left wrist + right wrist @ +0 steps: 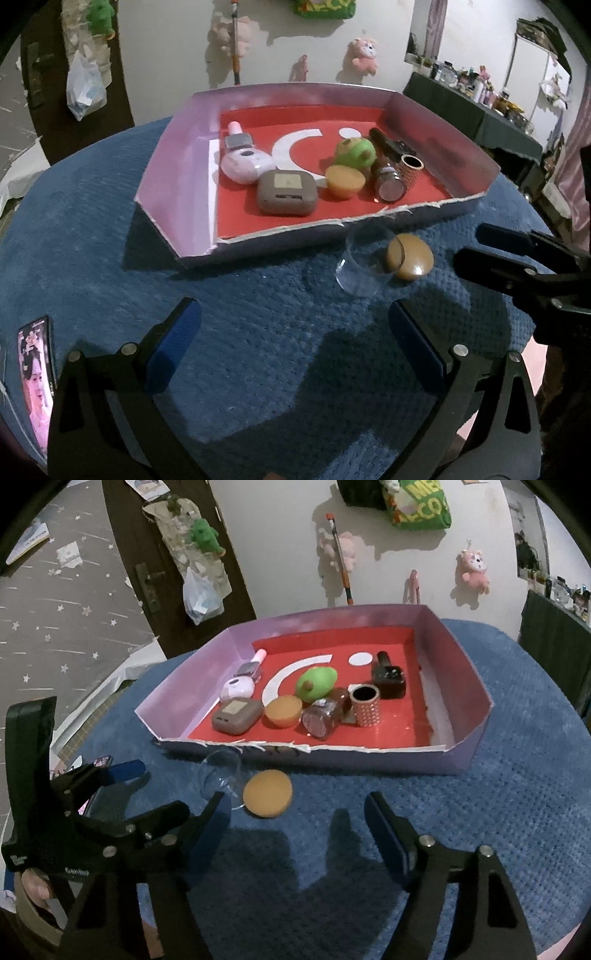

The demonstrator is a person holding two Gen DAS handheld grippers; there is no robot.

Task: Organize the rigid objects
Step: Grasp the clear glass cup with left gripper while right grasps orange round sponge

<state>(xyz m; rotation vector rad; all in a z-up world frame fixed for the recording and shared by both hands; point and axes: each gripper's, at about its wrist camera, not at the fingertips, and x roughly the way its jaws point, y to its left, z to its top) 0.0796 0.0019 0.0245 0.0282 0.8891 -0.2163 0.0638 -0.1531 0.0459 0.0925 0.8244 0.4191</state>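
Observation:
A purple-walled box (173, 147) (458, 672) with a red floor sits at the back of the blue-clothed table. In it lie a grey case (286, 192), a lilac case (245, 166), a green toy (356, 151), an orange cup (345, 181), a brown bottle (391, 181) and a studded tube (412, 164). In front of the box a clear glass (364, 262) (221, 775) lies on its side beside a tan round lid (410, 258) (267, 793). My left gripper (293, 314) (159, 786) is open above the cloth. My right gripper (295, 801) (471, 245) is open just short of the lid, holding nothing.
A lit phone (35, 373) lies at the table's front left edge. The round table drops off on every side of the blue cloth (258, 350). Plush toys hang on the wall behind, and a cluttered shelf (476, 85) stands far right.

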